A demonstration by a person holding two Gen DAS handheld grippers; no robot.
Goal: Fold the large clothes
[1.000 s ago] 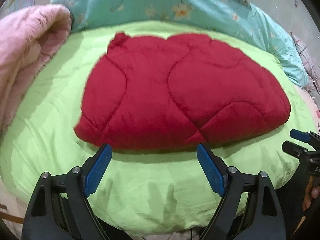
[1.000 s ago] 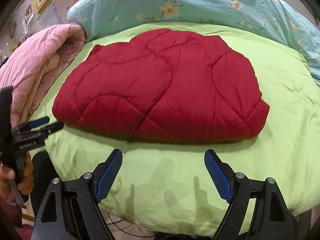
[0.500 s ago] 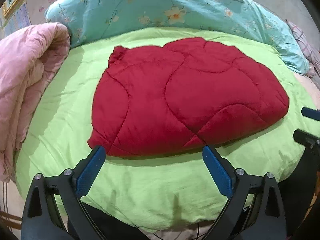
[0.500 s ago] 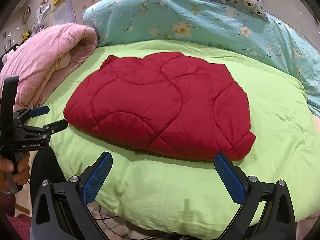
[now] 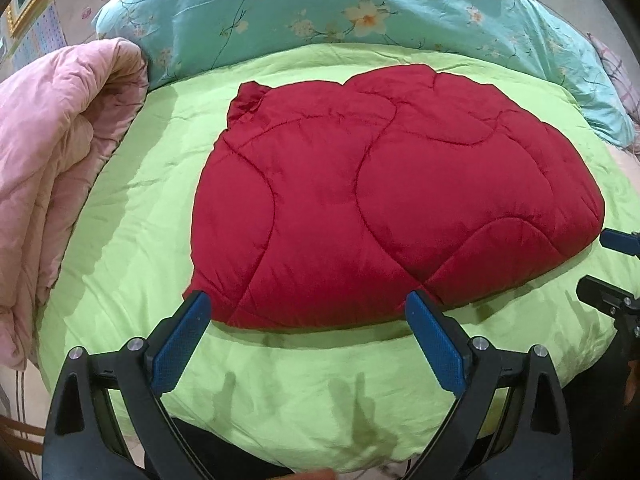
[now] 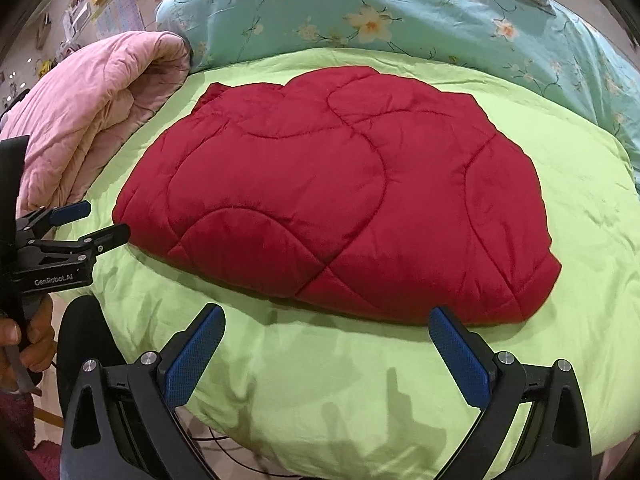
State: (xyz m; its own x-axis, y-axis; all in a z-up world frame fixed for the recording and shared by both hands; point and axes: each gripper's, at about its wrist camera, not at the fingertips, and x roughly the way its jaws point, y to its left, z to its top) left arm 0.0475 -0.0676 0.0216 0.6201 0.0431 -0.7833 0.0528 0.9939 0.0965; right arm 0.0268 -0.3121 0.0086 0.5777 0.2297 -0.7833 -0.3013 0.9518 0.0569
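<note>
A red quilted garment (image 5: 380,208) (image 6: 340,200) lies folded into a thick, flat bundle on the green bedding (image 5: 300,380) (image 6: 320,380). My left gripper (image 5: 306,298) hovers open over the bundle's near edge, close to its near left corner, with nothing between the blue pads. My right gripper (image 6: 327,312) is open as well, just short of the near edge toward the right corner. Each gripper shows at the edge of the other's view: the right gripper (image 5: 616,272), the left gripper (image 6: 92,224). Neither touches the garment.
A rolled pink quilt (image 5: 52,160) (image 6: 92,120) is piled along the left side of the bed. Teal floral bedding (image 5: 360,12) (image 6: 400,12) runs across the far side. A hand (image 6: 32,344) holds the left gripper's handle. The bed's front edge drops off just below the grippers.
Both grippers' jaws have spread wider. Both have drawn back from the red bundle, so more of the bed and the teal bedding shows. The bundle has not moved.
</note>
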